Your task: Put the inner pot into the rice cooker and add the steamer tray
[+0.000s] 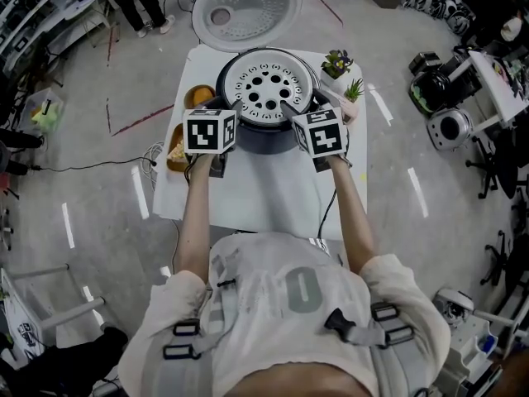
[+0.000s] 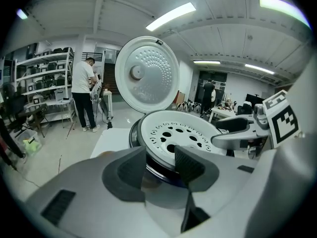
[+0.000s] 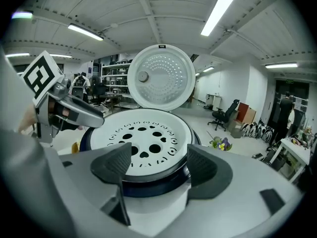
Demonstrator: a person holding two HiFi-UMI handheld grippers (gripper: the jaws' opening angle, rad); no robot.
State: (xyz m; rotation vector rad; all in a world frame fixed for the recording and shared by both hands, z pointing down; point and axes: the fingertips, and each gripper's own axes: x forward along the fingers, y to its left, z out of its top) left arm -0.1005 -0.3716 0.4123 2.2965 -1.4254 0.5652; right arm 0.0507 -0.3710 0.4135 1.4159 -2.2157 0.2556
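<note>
The white steamer tray [image 1: 269, 88] with round holes sits in the top of the dark rice cooker [image 1: 266, 136], whose lid [image 1: 246, 8] stands open behind. The tray covers whatever lies in the cooker below it. My left gripper [image 1: 235, 107] is at the tray's left rim. In the left gripper view its jaws [image 2: 159, 166] straddle the rim of the steamer tray [image 2: 178, 133], one finger outside and one over the top, closed on it. My right gripper [image 1: 289, 107] is at the right rim. In the right gripper view it [image 3: 158, 165] stands wide open, clear of the steamer tray [image 3: 143, 135].
The cooker stands on a small white table [image 1: 248, 197]. Two bowls of food [image 1: 198, 96] lie at its left edge and small potted plants [image 1: 337, 63] at its right back corner. Shelves, chairs and equipment ring the floor. A person [image 2: 81, 93] stands far off.
</note>
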